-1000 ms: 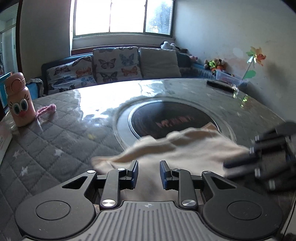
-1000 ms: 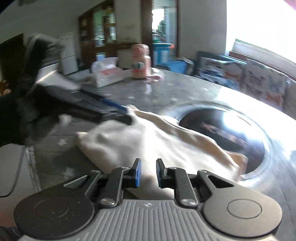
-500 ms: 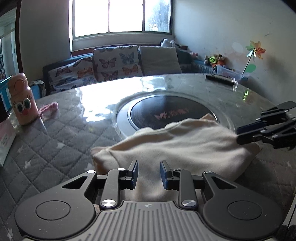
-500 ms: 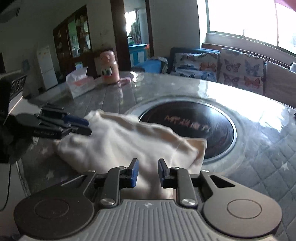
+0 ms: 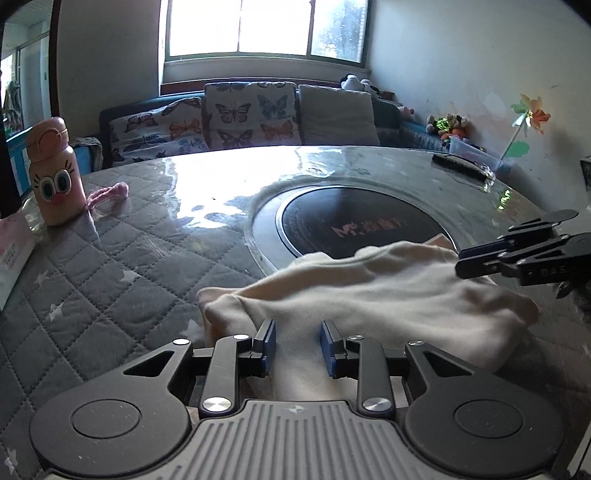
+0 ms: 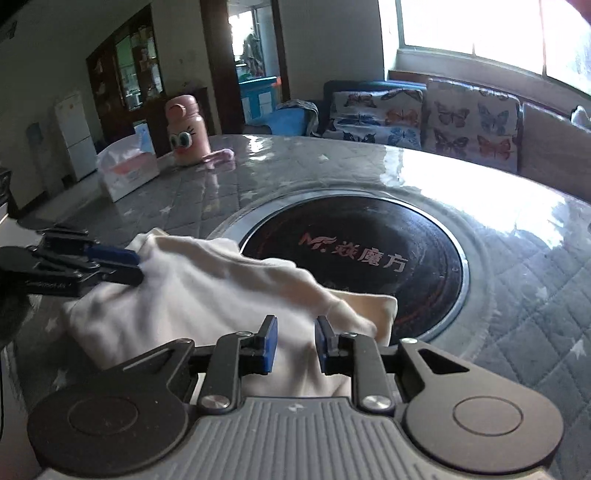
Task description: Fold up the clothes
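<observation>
Daylight pours through the wide, overexposed window point(image 5: 264, 27), blown out to plain white in both views. It throws strong glare across the glossy round grey quilt-patterned table point(image 5: 207, 192), washing out the pattern there. Room corners stay dim. Fisheye distortion bends the walls and table rim, with dark vignetting at the frame corners. The cream folded garment point(image 6: 207, 291) looks slightly soft with blur.

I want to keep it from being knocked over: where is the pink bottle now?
The pink bottle stands at the far left of the left wrist view, between a tissue box and a pink cord.
</observation>
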